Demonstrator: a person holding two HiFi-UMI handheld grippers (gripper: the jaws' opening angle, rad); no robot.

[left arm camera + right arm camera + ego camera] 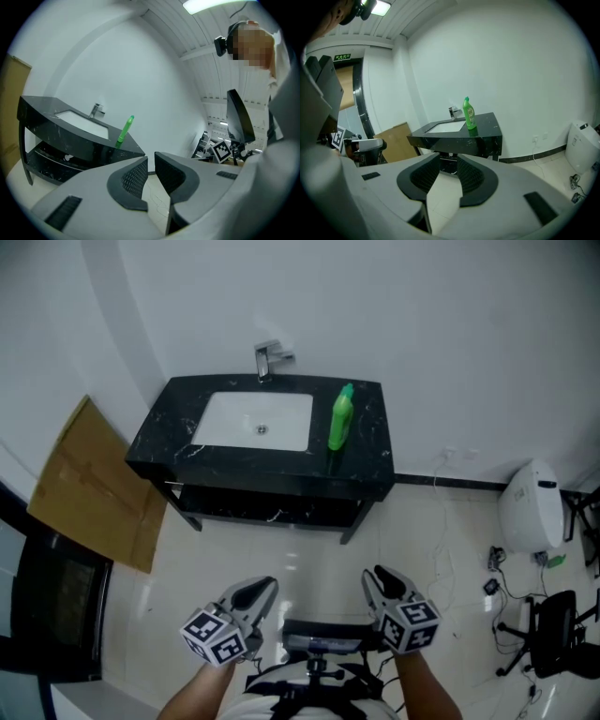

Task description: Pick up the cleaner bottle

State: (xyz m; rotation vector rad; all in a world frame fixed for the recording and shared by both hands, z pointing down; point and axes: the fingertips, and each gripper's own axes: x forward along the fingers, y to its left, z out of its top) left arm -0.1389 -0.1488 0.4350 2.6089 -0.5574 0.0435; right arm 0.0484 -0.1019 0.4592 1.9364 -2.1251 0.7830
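Cleaner bottle stands upright on the black worktop, just right of the sink. Well apart from it, the left gripper shows its fingers a narrow gap apart, nothing between them. The right gripper has its fingers wider apart, likewise empty.
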